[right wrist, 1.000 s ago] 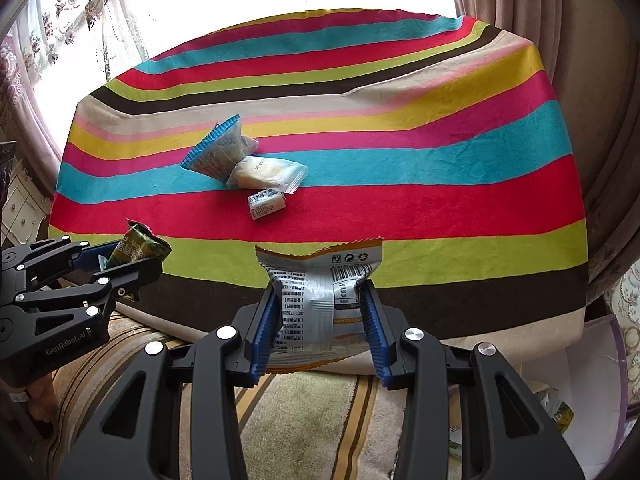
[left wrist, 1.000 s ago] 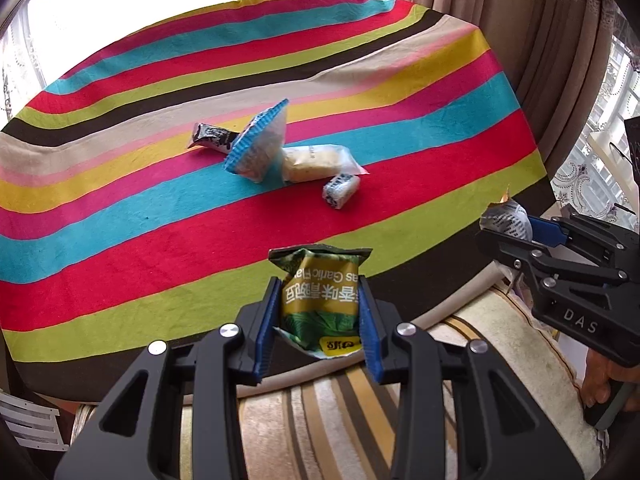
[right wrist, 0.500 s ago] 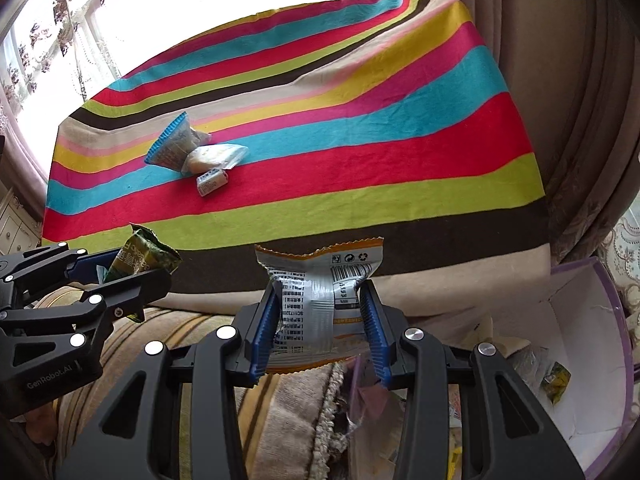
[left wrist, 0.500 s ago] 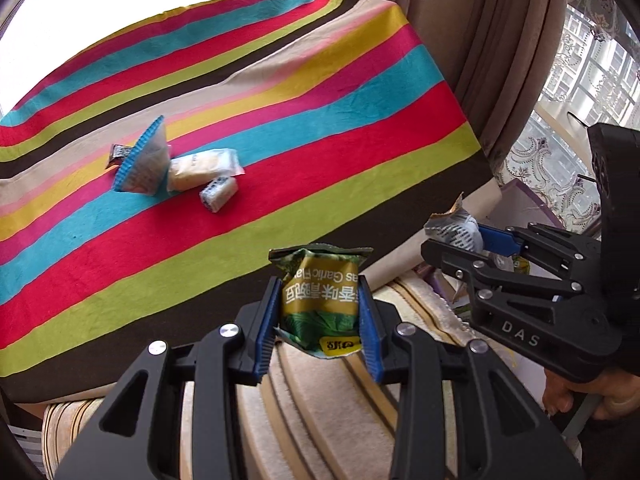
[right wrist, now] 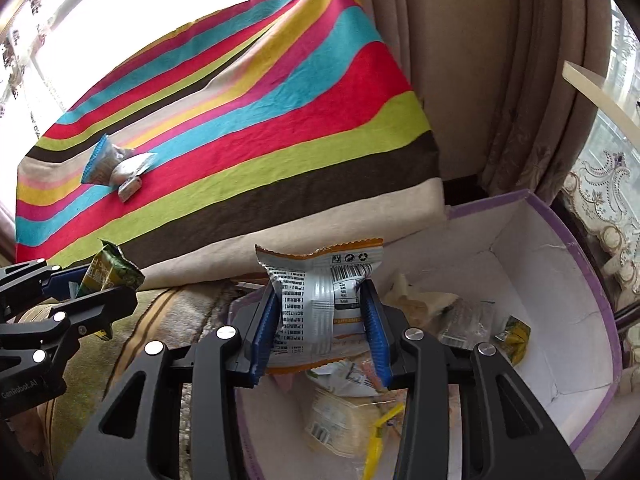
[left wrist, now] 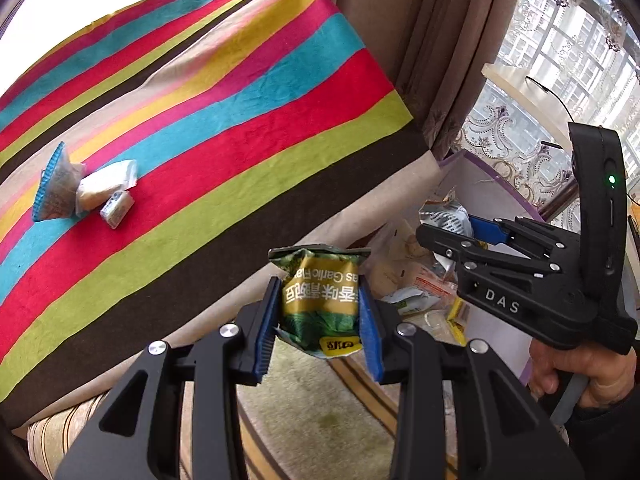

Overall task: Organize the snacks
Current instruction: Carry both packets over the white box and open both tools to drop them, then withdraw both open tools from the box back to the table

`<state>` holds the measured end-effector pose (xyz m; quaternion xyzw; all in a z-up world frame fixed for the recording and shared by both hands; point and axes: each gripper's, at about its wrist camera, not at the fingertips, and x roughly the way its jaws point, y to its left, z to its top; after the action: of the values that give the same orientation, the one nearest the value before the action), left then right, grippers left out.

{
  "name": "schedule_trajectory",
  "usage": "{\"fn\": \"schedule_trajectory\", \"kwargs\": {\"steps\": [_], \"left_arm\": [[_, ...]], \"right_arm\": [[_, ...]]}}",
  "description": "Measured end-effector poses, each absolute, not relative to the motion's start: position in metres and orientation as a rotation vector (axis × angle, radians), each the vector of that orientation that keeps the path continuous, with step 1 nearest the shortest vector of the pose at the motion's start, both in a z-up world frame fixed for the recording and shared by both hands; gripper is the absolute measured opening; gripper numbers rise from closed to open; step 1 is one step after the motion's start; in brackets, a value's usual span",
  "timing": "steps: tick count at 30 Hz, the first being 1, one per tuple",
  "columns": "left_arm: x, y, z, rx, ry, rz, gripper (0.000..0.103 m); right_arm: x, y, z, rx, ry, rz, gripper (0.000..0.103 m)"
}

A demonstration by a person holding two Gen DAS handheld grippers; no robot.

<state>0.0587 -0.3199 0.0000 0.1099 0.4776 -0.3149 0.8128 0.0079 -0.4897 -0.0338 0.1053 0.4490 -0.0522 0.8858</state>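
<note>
At the bottom centre of the left wrist view, my left gripper (left wrist: 318,316) is clamped narrow on a green garlic-flavour snack packet (left wrist: 320,296), blue pads pressed against both its sides. At the bottom centre of the right wrist view, my right gripper (right wrist: 322,328) pinches a silver-and-orange snack packet (right wrist: 316,304) the same way, held above the white box with purple rim (right wrist: 584,280) at lower right, where other wrappers already lie. Farther off, upper left in both views, three small packets (left wrist: 84,192) sit bunched together on the striped tablecloth (left wrist: 240,120). Beige curtains (right wrist: 480,80) hang beyond the table's right edge.
</note>
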Motion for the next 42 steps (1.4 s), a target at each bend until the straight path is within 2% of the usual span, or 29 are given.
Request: {"fn": "schedule_trajectory", "kwargs": {"steps": [15, 17, 19, 22, 24, 27, 42], "left_arm": [[0.034, -0.37, -0.01, 0.315, 1.064, -0.825, 0.04], [0.033, -0.372, -0.011, 0.32, 1.066, -0.839, 0.055], [0.032, -0.373, -0.011, 0.326, 1.062, -0.845, 0.061], [0.031, -0.372, -0.011, 0.324, 1.064, -0.841, 0.061], [0.032, -0.371, -0.01, 0.316, 1.064, -0.838, 0.062], [0.034, -0.368, -0.009, 0.301, 1.062, -0.832, 0.065], [0.058, -0.331, -0.003, 0.18, 1.054, -0.736, 0.068]], "right_arm": [[-0.01, -0.517, -0.036, 0.216, 0.936, -0.222, 0.041], [-0.011, -0.519, -0.036, 0.218, 0.937, -0.229, 0.043], [-0.012, -0.521, -0.036, 0.223, 0.938, -0.232, 0.043], [-0.011, -0.521, -0.036, 0.227, 0.939, -0.235, 0.051], [-0.011, -0.52, -0.035, 0.222, 0.933, -0.246, 0.063], [-0.011, -0.519, -0.033, 0.215, 0.929, -0.252, 0.07], [-0.002, -0.502, -0.026, 0.196, 0.926, -0.232, 0.075]]}}
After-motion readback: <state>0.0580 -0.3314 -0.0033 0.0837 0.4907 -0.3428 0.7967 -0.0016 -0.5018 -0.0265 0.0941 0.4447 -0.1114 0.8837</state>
